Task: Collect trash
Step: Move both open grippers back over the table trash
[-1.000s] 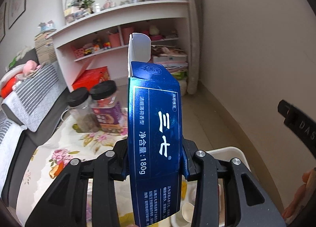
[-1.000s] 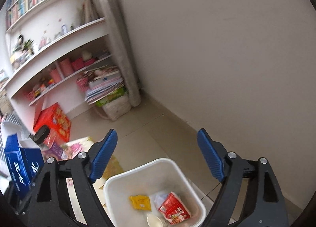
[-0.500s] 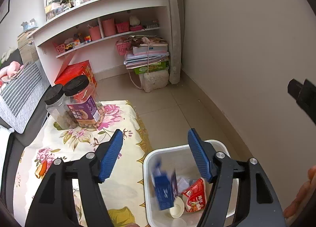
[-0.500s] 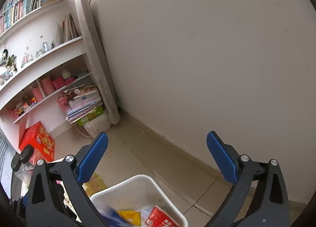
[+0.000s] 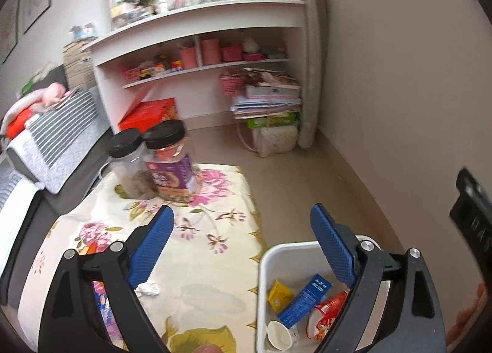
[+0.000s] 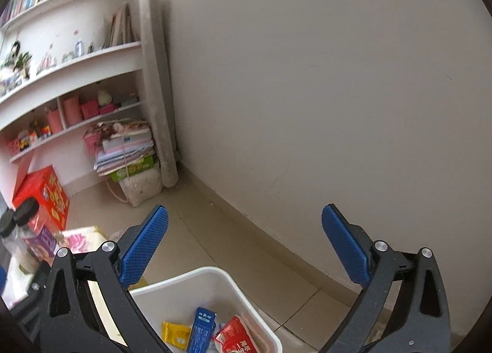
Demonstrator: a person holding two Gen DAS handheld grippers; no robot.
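The left tongs (image 5: 243,245) are opening, now empty: the blue box (image 5: 306,300) they clamped a second ago lies in the bin (image 5: 261,291) below. Right tongs (image 6: 244,245) gape, empty. A paper wad (image 5: 147,289) waits on the surface beneath the left tongs.

Home living room: white shelves (image 5: 200,15) with books and toys at upper left, striped sofa (image 5: 52,138) at left, tiled floor (image 5: 292,184).

Between my blue finger pads (image 5: 152,245), a cream tablecloth (image 5: 212,264) with pink flowers. Under my left gripper (image 5: 243,244), the white bin (image 5: 264,285) holds a blue box (image 5: 306,297), yellow sachet (image 5: 278,294) and red wrapper (image 5: 326,313).
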